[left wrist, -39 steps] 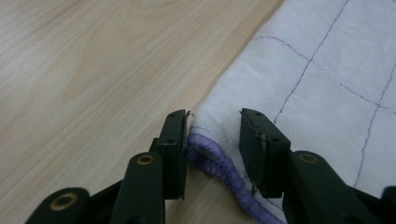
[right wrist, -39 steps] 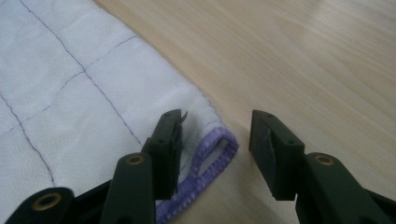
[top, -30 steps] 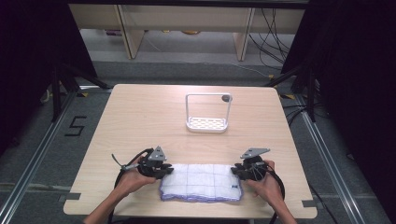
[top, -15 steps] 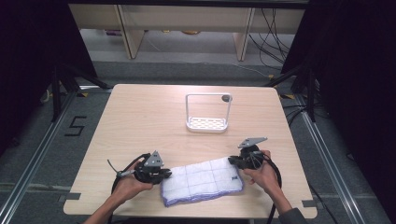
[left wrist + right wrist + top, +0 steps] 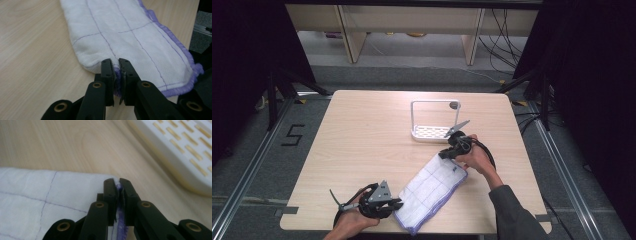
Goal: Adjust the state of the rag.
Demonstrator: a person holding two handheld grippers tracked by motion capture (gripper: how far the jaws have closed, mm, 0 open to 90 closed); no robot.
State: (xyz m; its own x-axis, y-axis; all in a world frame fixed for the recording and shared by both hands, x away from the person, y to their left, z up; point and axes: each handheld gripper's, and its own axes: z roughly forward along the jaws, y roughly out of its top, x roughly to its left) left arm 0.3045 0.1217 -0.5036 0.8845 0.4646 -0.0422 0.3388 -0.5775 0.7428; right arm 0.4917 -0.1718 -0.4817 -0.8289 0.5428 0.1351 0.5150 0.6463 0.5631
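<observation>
1. A "5" [image 5: 294, 135] is marked on the floor left of the table [image 5: 362, 145].
2. The left gripper [image 5: 398, 202], near the front edge, and the right gripper [image 5: 444, 154], mid-table, each pinch an end of the cloth [image 5: 432, 185].
3. The cloth stretches diagonally; a white rack [image 5: 432, 131] stands just beyond the right gripper, with bare tabletop to its left.

- The high view looks forward and down from above the person's side onto the whole light wooden table [image 5: 362, 130], from well off.
- The left gripper view looks along its own black jaws, very near the white quilted cloth with purple edging [image 5: 130, 32].
- The right gripper view sits as near, facing the white slotted plastic rack [image 5: 180, 152].
- All three views share the cloth [image 5: 432, 185] [image 5: 50, 200]; the rack [image 5: 432, 131] appears in the high and right gripper views.
</observation>
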